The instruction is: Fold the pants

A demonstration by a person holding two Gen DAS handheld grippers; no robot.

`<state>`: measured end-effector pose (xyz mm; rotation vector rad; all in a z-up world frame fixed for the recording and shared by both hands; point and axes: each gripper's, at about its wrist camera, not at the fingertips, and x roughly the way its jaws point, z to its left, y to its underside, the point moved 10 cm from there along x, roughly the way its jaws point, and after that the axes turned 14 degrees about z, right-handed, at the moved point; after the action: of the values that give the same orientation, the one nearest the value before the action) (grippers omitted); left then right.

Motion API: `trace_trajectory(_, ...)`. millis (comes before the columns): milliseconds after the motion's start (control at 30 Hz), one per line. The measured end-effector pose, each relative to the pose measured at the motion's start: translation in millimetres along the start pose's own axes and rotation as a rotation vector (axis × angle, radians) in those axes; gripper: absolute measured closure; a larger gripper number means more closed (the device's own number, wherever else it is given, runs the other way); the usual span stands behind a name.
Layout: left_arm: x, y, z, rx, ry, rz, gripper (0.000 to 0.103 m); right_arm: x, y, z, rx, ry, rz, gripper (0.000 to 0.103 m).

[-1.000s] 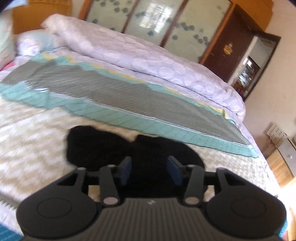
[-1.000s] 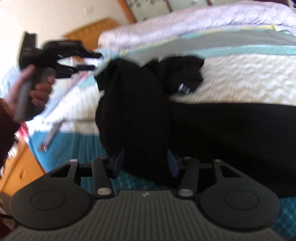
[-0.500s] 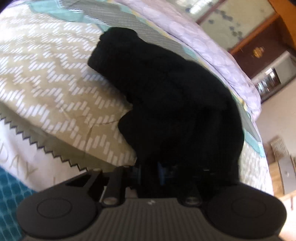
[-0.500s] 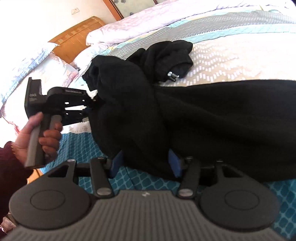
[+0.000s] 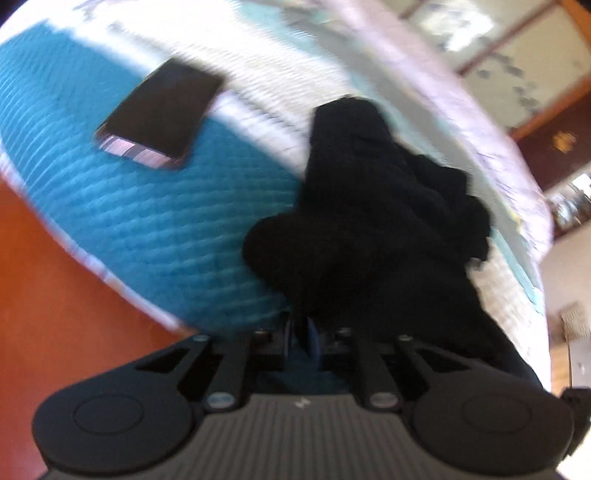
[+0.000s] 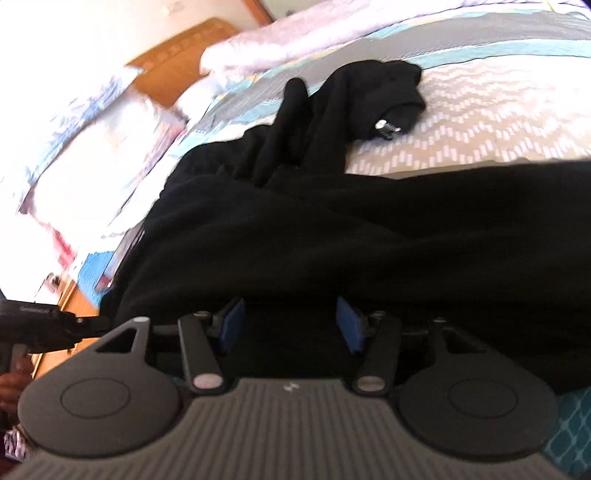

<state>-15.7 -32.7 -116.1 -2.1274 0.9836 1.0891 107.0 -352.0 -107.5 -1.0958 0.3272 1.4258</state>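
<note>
The black pants (image 5: 369,221) lie crumpled on the bed, and in the right wrist view the pants (image 6: 332,240) spread wide across the patterned cover. My left gripper (image 5: 299,332) is at their near edge by the bed's side. Its jaws stand narrow and are opening a little, with black cloth between the pads. The right wrist view shows the left gripper (image 6: 105,319) at the pants' left edge, held by a hand (image 6: 11,384). My right gripper (image 6: 291,325) is closed on a thick bunch of the pants. A small metal fitting (image 6: 386,125) shows on the far bunch.
A dark phone (image 5: 159,114) lies on the blue bedspread (image 5: 166,221) left of the pants. Orange floor (image 5: 55,295) shows past the bed's edge. A lilac quilt (image 6: 295,33) and a wooden headboard (image 6: 177,55) are at the far side, pillows to the left.
The left gripper closed on the pants' edge and swung down toward the bed's side, so the phone and floor came into view. The pants spread out. The right gripper stayed put.
</note>
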Motion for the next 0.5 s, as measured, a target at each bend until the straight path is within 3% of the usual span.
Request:
trace_trajectory(33,-8,-5,7,-0.034,0.014,-0.021,0.068,-6,-3,1,-0.003,-0.022,-0.002,0.045)
trace_trajectory(67,-19,-14,10,-0.062,0.011,-0.064,0.065,-16,-9,1,-0.002,-0.054,-0.025,0.045)
trace_trajectory(133,-46,-40,15,-0.091,-0.043,-0.208,0.063,-37,-26,-6,0.011,-0.075,-0.087,0.045)
trace_trajectory(233,-69,-83,8,-0.088,-0.096,-0.350,0.057,-56,-65,-39,0.070,0.003,-0.160,0.045)
trace_trajectory(367,-33,-139,-34,0.077,-0.135,-0.341,0.044,-37,-122,-88,0.159,0.108,-0.199,0.044)
trace_trajectory(500,40,-175,-65,0.119,-0.134,-0.220,0.031,17,-160,-126,0.327,0.035,-0.122,0.040)
